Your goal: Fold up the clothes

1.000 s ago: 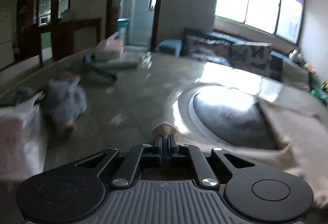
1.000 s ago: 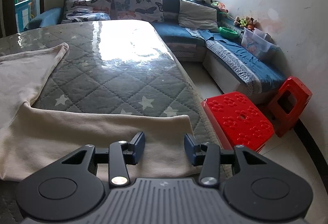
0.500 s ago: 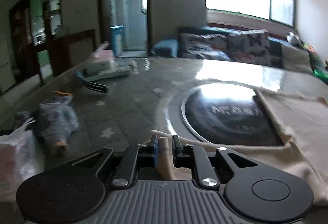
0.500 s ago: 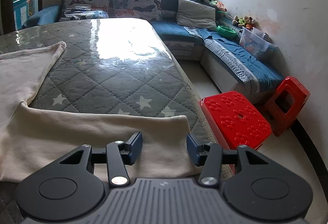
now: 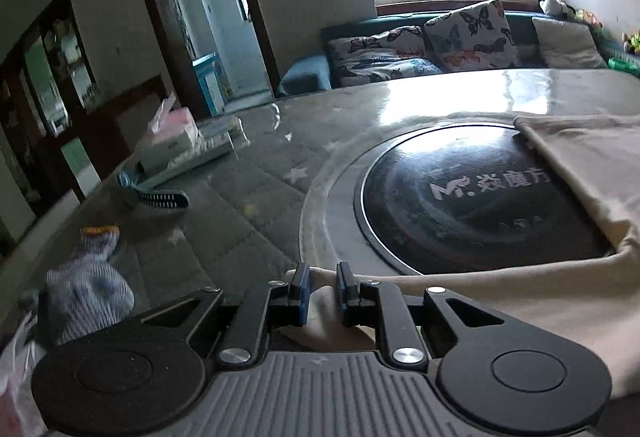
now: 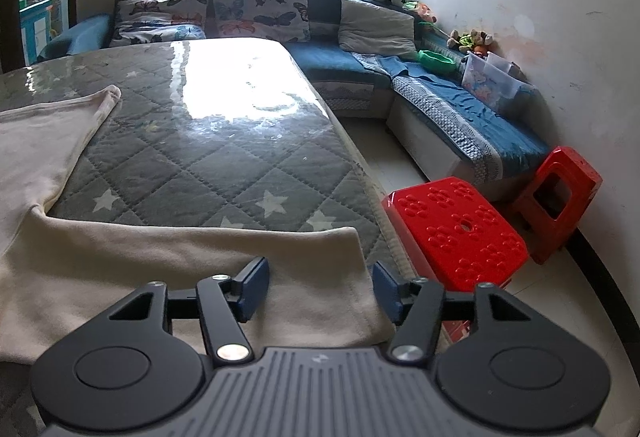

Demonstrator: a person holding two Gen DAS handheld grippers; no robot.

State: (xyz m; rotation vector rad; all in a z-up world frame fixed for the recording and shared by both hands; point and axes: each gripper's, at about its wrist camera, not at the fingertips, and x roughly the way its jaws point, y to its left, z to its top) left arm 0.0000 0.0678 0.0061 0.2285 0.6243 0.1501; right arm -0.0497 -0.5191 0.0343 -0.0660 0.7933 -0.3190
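Observation:
A cream garment (image 5: pixel 520 289) lies spread on the quilted grey table (image 5: pixel 224 221), partly over a round black plate. In the left wrist view its sleeve end lies loose between the fingers of my left gripper (image 5: pixel 322 287), which stands slightly open just above the table. In the right wrist view the same cream garment (image 6: pixel 160 257) stretches along the near side, another part reaching back at the left. My right gripper (image 6: pixel 318 289) is wide open, low over the cloth's right end near the table's right edge, with cloth under the gap but not pinched.
A round black plate (image 5: pixel 472 205) is set into the table. A tissue box (image 5: pixel 172 141), a dark comb (image 5: pixel 160 199) and a blue striped sock (image 5: pixel 88 289) lie at the left. Right of the table stand two red stools (image 6: pixel 456 229) and a blue sofa (image 6: pixel 440 105).
My left gripper was shut on the cloth's end, lifted; it has since come down and its fingers have parted, leaving the cloth on the table. The right gripper has opened a little wider.

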